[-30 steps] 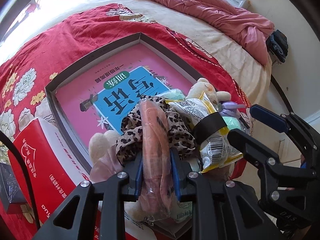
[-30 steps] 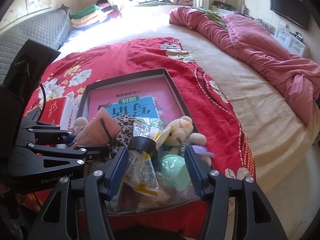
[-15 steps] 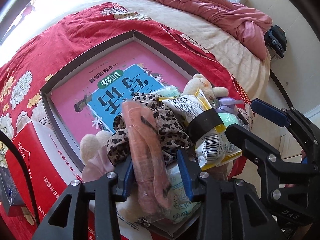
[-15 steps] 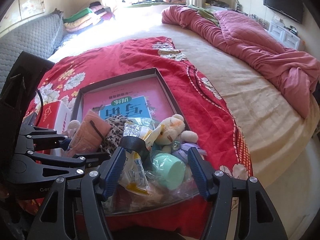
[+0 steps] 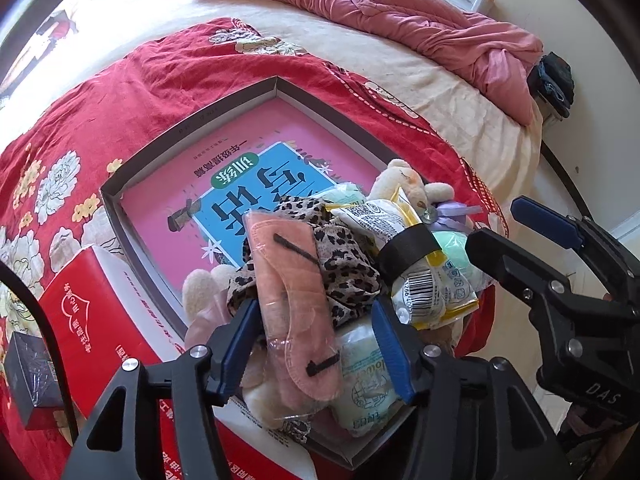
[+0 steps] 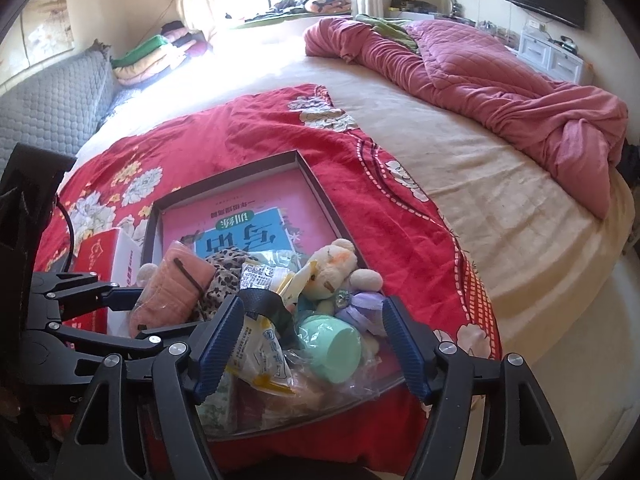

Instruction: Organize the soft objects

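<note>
Grippers both over the shallow dark cardboard box on the red floral blanket. Your left gripper has jaws opening; blue ribbed pads stand clear on both sides of the pink fuzzy pouch in crinkly clear wrap, no pad pressing it. Pouch lies on top of the pile at the box's near end, leaning on the leopard-print fabric. Your right gripper is also opening, pads apart with nothing pinched; between them sit the glossy yellow-white snack packet with a black band and the smooth mint-green plastic cup. Cream plush bear sits just behind the cup, lilac ribbon item beside it. Flat pink-and-blue book lines the box floor. Red carton touches the box's left wall. Quilted pink duvet bunched well apart on the beige sheet.
</note>
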### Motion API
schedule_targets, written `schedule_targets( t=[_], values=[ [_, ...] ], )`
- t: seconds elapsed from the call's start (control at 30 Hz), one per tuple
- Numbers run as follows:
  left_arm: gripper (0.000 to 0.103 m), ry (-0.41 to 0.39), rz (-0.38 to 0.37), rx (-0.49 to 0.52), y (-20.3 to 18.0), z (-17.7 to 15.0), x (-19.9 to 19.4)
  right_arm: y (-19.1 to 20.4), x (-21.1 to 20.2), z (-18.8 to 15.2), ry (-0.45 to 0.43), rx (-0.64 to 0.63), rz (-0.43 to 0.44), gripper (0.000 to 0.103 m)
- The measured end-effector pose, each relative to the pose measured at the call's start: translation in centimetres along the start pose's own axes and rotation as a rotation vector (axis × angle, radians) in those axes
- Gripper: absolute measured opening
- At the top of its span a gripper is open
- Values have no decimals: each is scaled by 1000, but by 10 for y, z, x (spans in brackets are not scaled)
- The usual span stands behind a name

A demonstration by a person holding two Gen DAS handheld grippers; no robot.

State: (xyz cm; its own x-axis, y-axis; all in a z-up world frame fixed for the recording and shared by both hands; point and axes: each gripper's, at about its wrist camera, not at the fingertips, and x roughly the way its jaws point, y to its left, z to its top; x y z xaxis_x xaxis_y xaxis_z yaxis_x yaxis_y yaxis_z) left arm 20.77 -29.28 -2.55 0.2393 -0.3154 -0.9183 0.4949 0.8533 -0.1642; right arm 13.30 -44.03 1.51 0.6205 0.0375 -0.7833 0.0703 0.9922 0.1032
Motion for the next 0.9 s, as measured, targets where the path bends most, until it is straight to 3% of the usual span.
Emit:
schedule_targets(
  t=[0.2,0.37,0.5,0.73,0.9],
  values=[
    [72,-45,16,-14,5,-7,-19,-4,-5,1,-3,102,64,76],
    [79,-82,42,-50,15,-13,-36,5,-11,3,-9,92,41,77],
    [79,-121,134,-49,20,-18,-51,14,-18,3,-15,72,19,78],
    [80,-156,129,-76,30,-33,-75,33,-42,8,-55,48,-31,78],
    [80,-192,130,-93,36,-46,-95,50,-69,12,-133,19,-102,78]
  ],
)
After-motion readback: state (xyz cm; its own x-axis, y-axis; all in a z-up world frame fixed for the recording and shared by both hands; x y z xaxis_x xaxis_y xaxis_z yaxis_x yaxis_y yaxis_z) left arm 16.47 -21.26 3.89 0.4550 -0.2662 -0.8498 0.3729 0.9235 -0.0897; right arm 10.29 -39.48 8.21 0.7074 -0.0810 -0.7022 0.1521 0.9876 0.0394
